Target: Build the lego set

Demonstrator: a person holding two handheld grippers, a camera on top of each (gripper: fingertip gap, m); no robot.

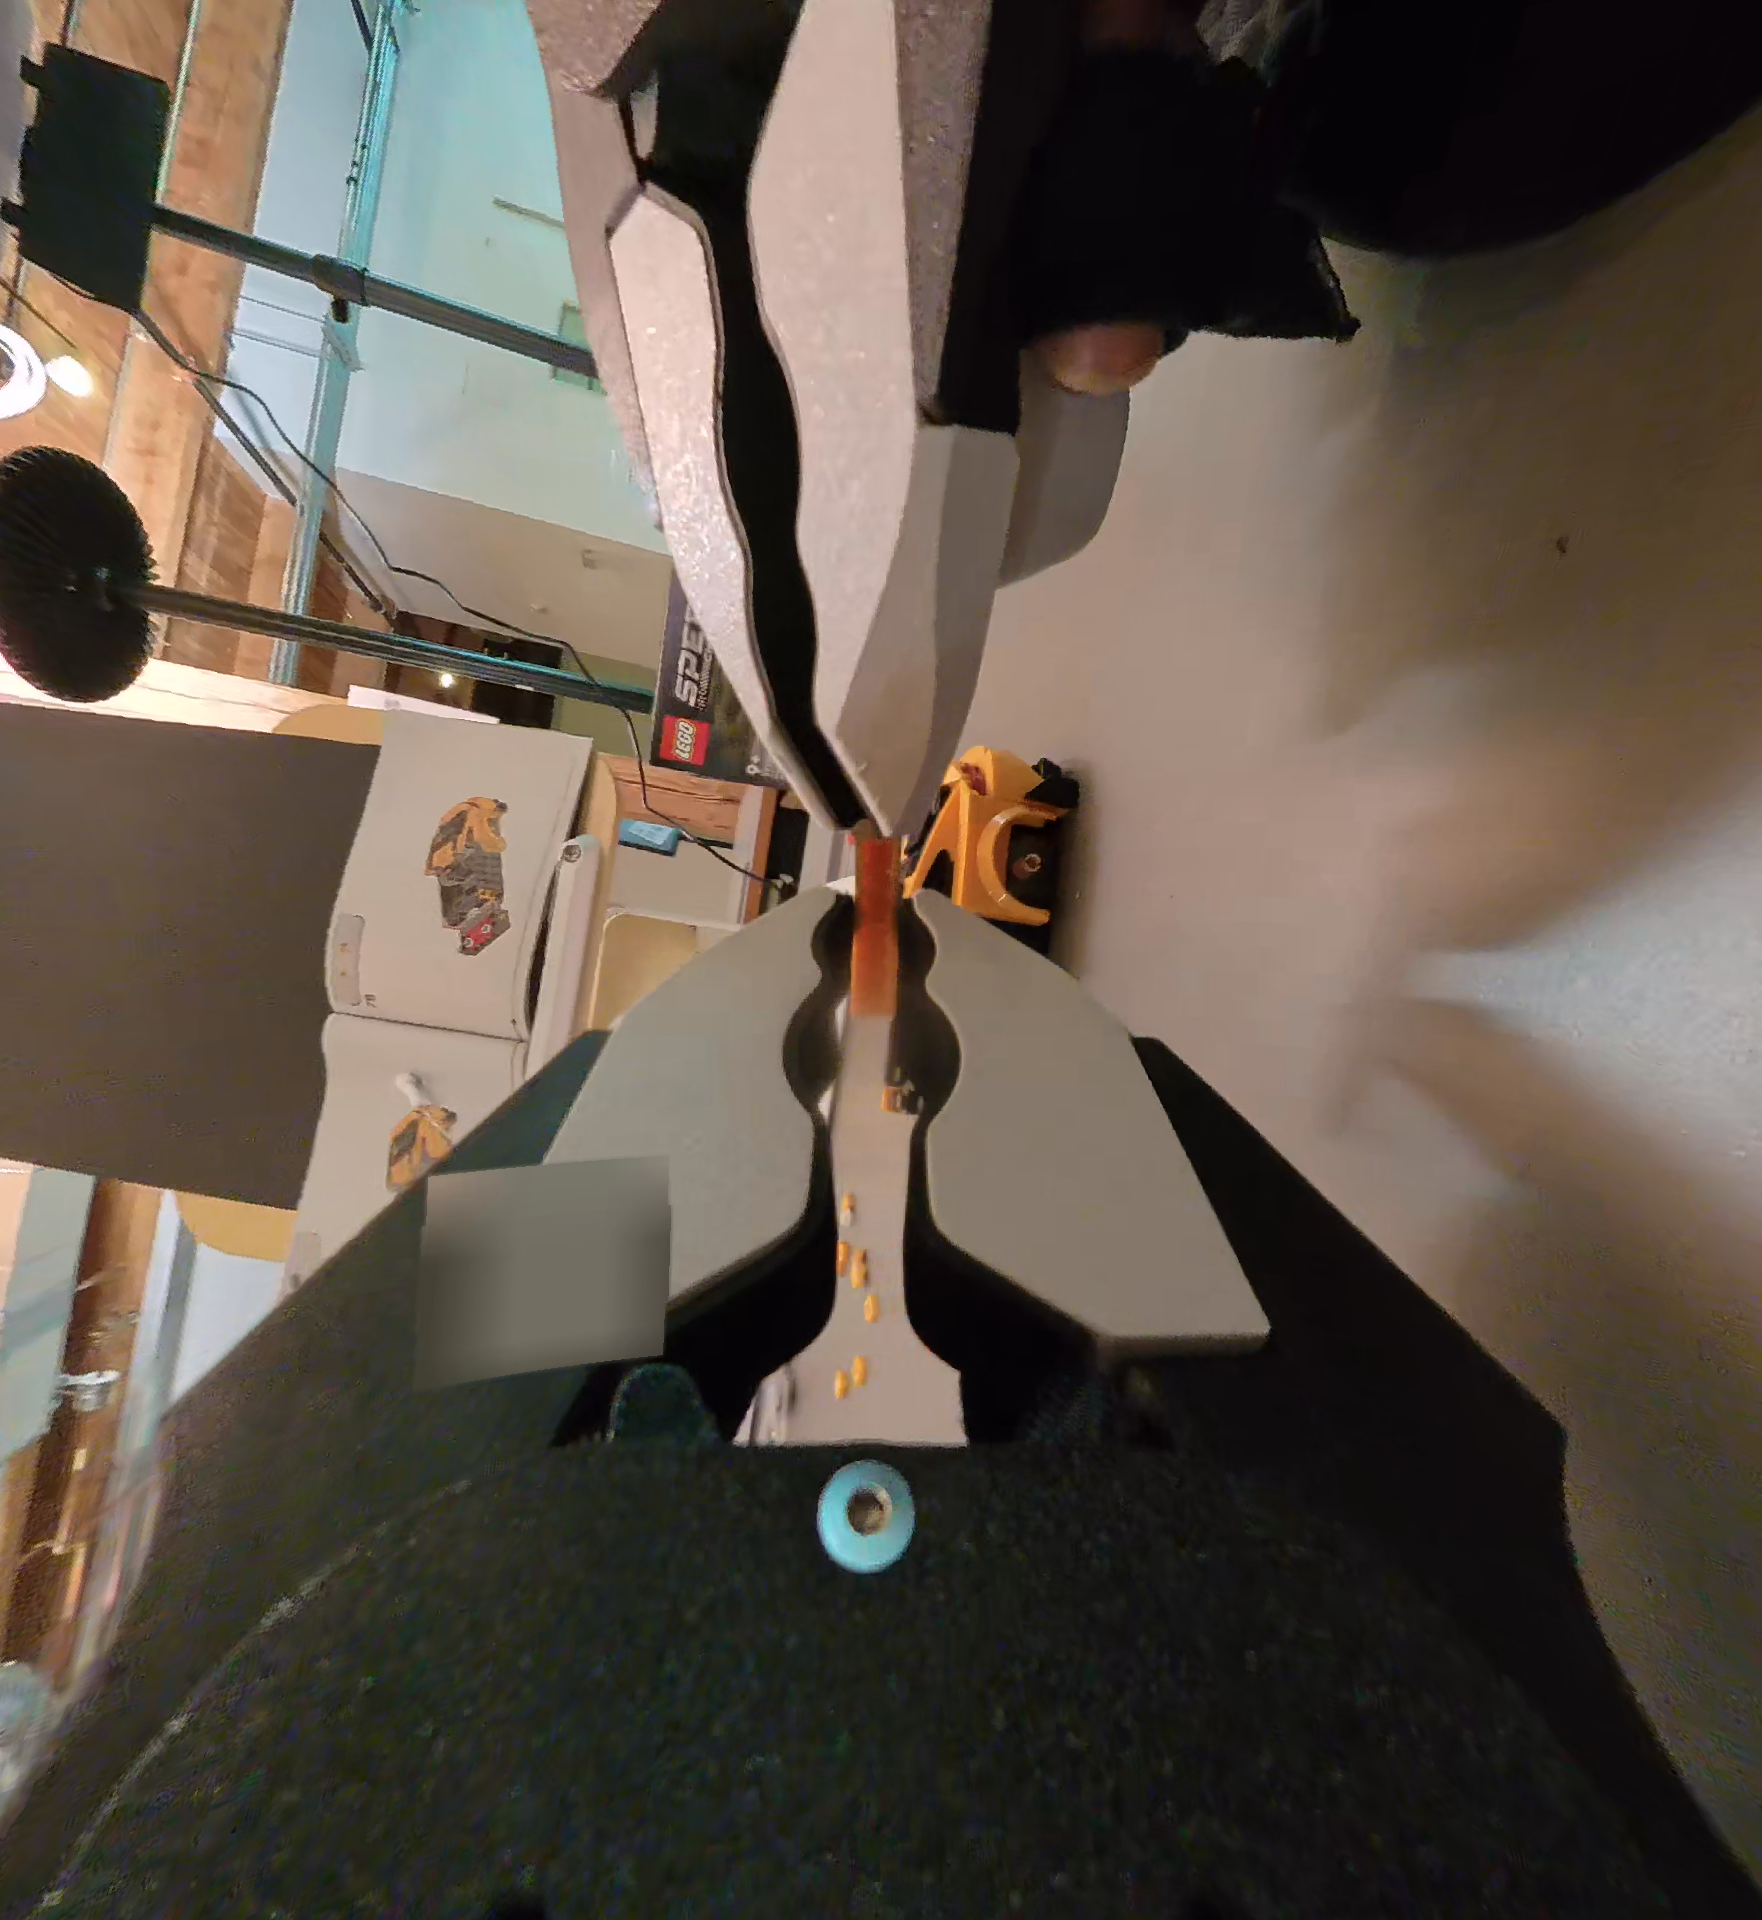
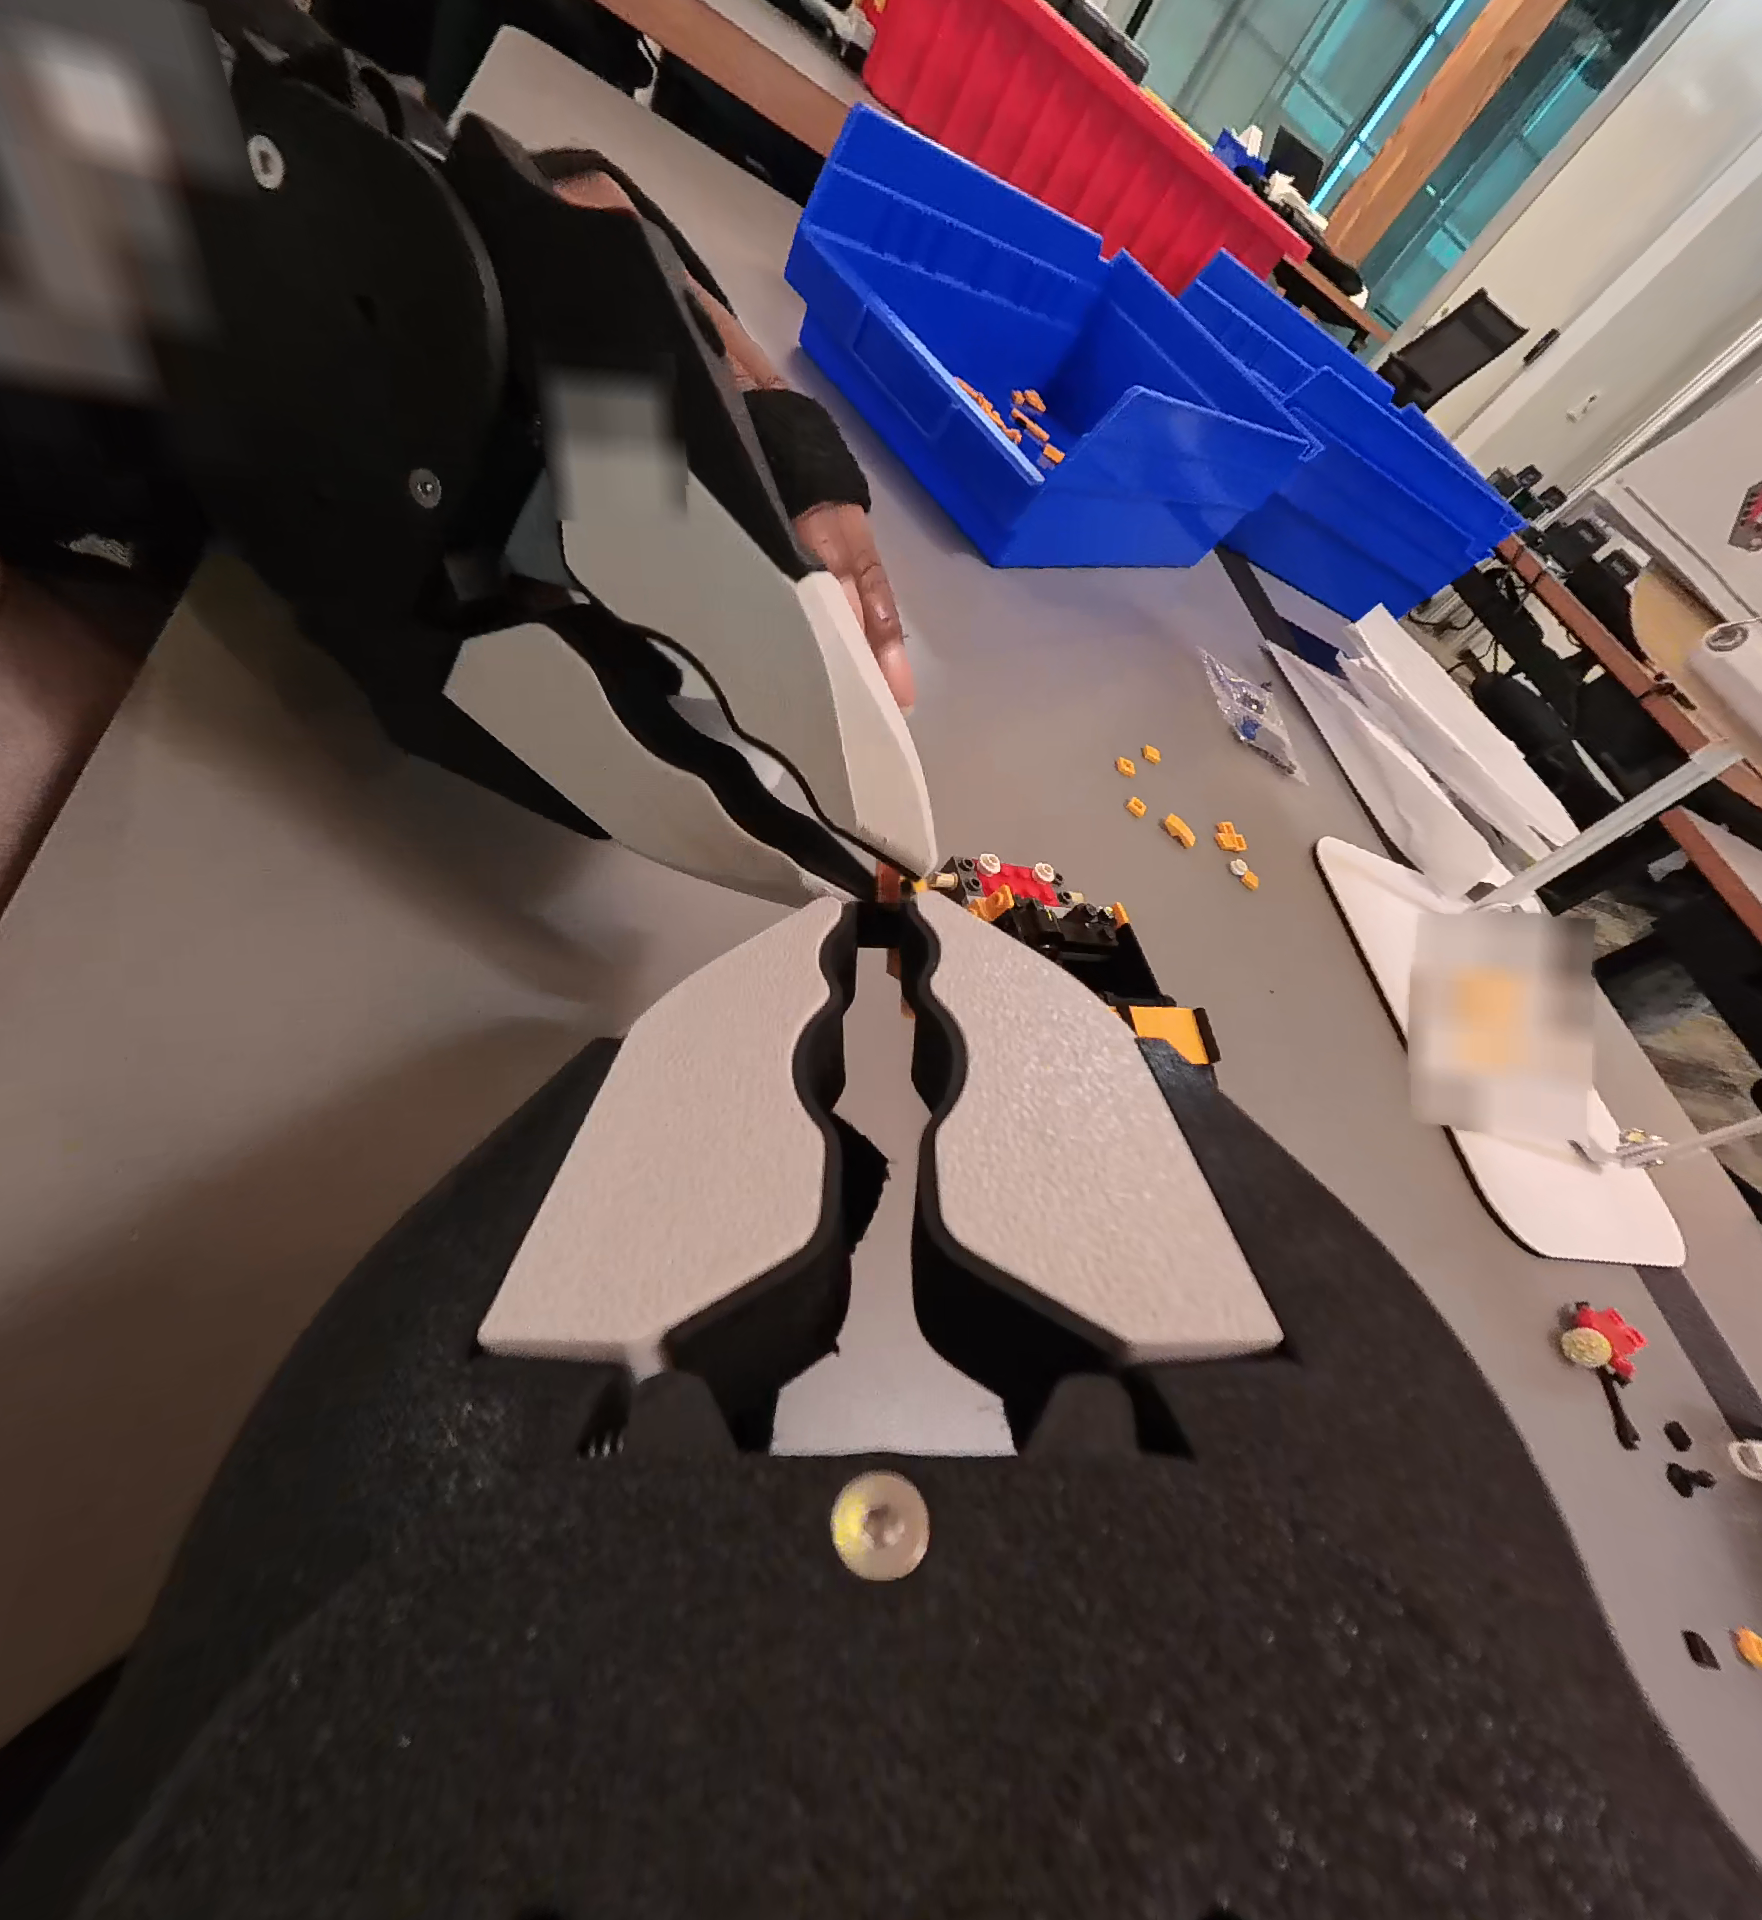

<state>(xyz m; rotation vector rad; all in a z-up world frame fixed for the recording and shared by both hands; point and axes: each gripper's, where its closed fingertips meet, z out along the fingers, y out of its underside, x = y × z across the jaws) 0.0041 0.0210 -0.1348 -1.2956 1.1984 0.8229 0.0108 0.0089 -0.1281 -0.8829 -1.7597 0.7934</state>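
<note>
A: Where the two tools meet, there's a thin orange-brown strip piece [image 1: 875,925]. Left tool [image 1: 872,914] has its fingers nearly together with the strip between the tips, pads look pressed on it.

B: And the right tool [image 2: 882,920]?

A: Also nearly closed. In its own view a small orange-brown piece [image 2: 896,961] sits in the narrow slot between its tips. From the left view, the right tool comes in from the top and its tips pinch the far end of the same strip. So both tools are on one piece, tip to tip, held above the tabletop [image 2: 1064,686].

B: What's just behind it?

A: A partly built brick car [image 2: 1048,909], black with a red top plate and orange parts, sitting on the tabletop right past the tips. In the left view its orange arch [image 1: 1002,862] shows just beside the strip.

B: Farther out?

A: Loose small orange bricks [image 2: 1183,826] on the tabletop beyond the car. A blue bin [image 2: 1012,416] with orange pieces inside, more blue bins beside it and a red bin [image 2: 1064,135] behind. White stand base [image 2: 1479,1091] on the right, a small red and black sub-assembly [image 2: 1599,1345] nearer the camera, a clear plastic bag [image 2: 1246,707] near the white sheets. Person's hand [image 2: 856,561] in a black glove on the left tool.
</note>
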